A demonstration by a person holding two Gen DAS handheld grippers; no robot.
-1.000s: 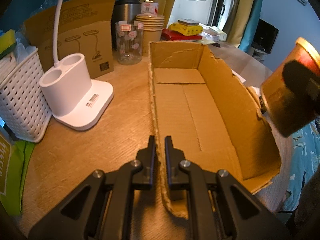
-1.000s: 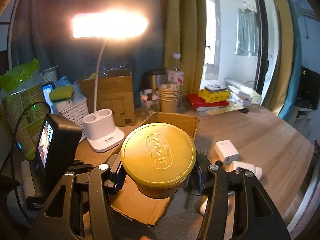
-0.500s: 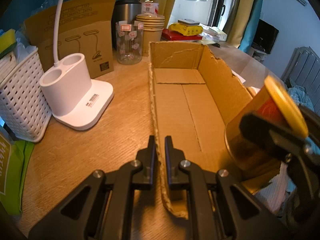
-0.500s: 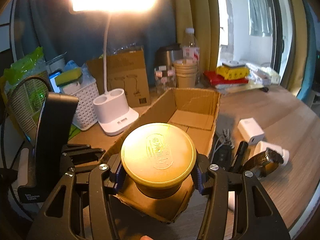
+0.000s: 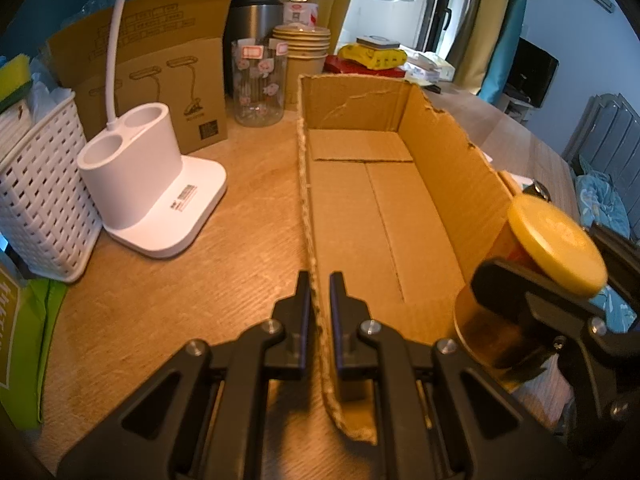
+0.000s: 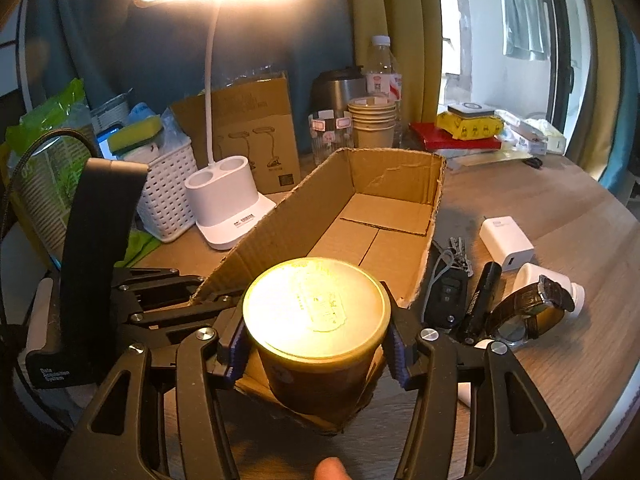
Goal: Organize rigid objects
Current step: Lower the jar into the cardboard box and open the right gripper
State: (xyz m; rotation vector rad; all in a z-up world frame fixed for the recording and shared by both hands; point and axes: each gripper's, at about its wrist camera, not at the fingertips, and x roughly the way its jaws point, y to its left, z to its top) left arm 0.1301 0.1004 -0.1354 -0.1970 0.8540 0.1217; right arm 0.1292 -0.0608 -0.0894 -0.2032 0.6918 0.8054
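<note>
The cardboard box [image 5: 384, 208] lies open-topped on the desk [image 5: 224, 264]; all positions below are given relative to it.

Left hand-held gripper [image 5: 320, 300]: jaws closed on the box's left wall near the near corner, one finger inside, one outside. That wall's top edge is frayed; the far wall is torn along its rim.

Right hand-held gripper [image 6: 316, 344]: jaws opening, with the gold-lidded can [image 6: 316, 320] between them at the box's near right corner. The blue pads [image 6: 236, 344] stand at the can's sides; whether they still press cannot be told. Whether the can's base rests on the box floor cannot be told.

The box floor beyond the can is bare to the far wall.

Left of the box, the white lamp base [image 5: 152, 196] stands apart from the wall, with open desk between.

Only the right wrist view shows the items just right of the box: keys [image 6: 448, 280], a black pen-like stick [image 6: 480, 300], a wristwatch [image 6: 532, 308] and a white charger [image 6: 506, 242]. The right wall hides them from the left wrist view.
</note>
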